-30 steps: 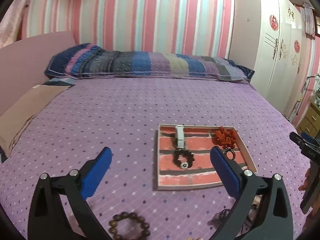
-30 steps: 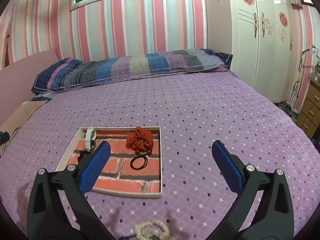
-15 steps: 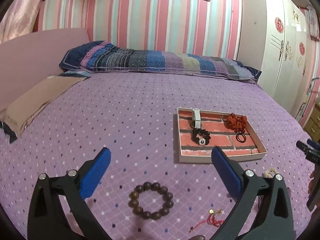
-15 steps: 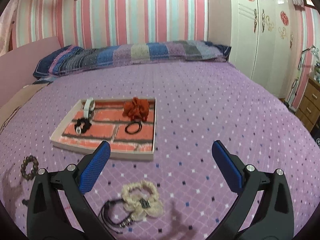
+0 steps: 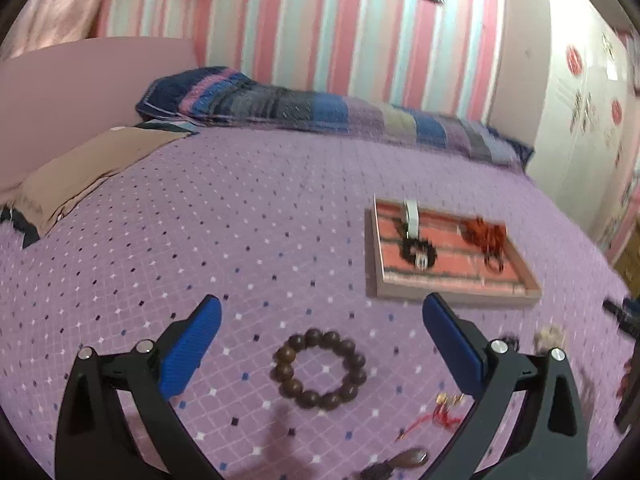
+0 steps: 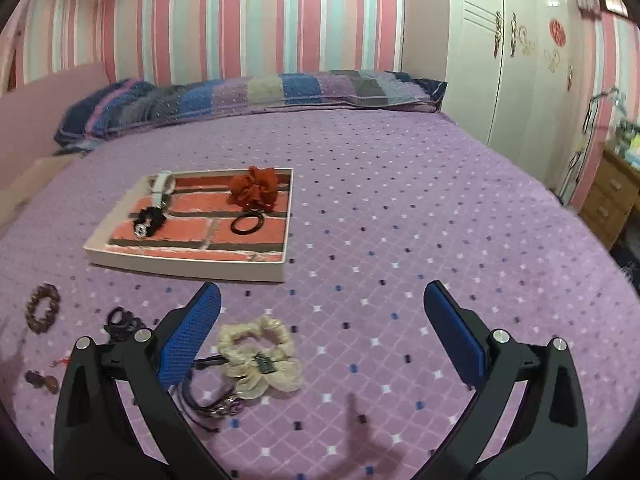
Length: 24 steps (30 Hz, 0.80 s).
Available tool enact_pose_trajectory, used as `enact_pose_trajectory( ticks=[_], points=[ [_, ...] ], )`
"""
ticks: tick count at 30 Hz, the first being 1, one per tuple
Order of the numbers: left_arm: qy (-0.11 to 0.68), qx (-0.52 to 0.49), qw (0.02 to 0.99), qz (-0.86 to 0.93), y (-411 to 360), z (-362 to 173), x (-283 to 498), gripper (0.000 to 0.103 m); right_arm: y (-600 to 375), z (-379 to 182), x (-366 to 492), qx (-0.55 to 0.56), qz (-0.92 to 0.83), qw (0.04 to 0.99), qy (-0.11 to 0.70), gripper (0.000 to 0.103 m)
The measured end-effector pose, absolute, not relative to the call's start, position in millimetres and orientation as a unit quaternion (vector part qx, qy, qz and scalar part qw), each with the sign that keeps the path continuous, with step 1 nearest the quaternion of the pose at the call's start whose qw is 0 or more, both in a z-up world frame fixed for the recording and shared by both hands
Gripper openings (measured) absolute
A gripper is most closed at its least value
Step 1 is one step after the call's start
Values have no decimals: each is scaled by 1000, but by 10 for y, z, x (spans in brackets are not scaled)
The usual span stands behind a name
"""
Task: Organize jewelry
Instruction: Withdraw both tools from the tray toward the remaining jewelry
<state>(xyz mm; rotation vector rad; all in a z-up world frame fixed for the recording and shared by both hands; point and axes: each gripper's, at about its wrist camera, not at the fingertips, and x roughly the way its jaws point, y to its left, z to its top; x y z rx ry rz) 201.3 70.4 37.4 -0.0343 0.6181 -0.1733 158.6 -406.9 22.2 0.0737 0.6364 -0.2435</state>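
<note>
A: Left claw [image 5: 322,320] is hanging spread and empty above the wooden bead bracelet [image 5: 319,369] on the bedspread [image 5: 240,208]; right claw [image 6: 322,308] is also gaping.

B: Pickup is starting, I'd judge: lower, pinch the beads, carry them to the tray [image 5: 456,295].

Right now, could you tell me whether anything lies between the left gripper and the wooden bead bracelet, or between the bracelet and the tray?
Nothing visible does. The bracelet lies flat on the bedspread between the open fingers of the left gripper, with only bare cover around it. The stretch of bedspread from it to the tray also looks clear; the other loose pieces lie off to the right.
</note>
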Motion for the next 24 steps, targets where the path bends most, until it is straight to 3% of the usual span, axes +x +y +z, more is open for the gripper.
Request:
enact_pose_trajectory(
  ticks=[24],
  points=[
    [356,23,926,-121,484,-341,1422,98,-4023,-200,1543,29,-135,933,333,99]
  ],
)
